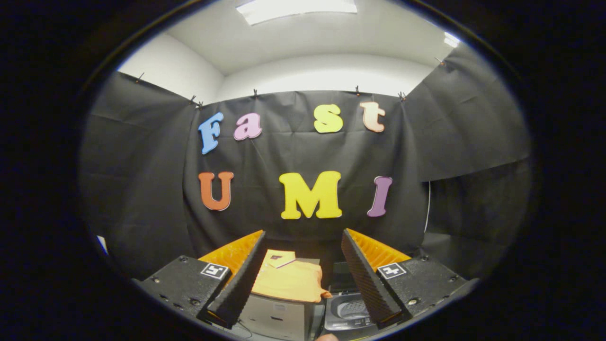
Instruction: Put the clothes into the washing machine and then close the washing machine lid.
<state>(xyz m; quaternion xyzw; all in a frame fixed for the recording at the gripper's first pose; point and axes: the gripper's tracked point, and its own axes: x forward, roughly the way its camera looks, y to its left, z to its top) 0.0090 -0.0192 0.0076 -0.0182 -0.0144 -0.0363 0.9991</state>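
black cloth walls ahead; my gripper [303,241] fingers spread, a folded shirt [289,279] on a box [277,317] between them, washer [348,310] beside.

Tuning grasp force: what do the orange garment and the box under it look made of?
Orange garment: soft matte knit fabric, probably; folded flat, edge drooping over the box.
Box: pale, smooth rigid panels, plastic or coated board; can't tell.
Gripper open, fingers straddling the garment from a distance.
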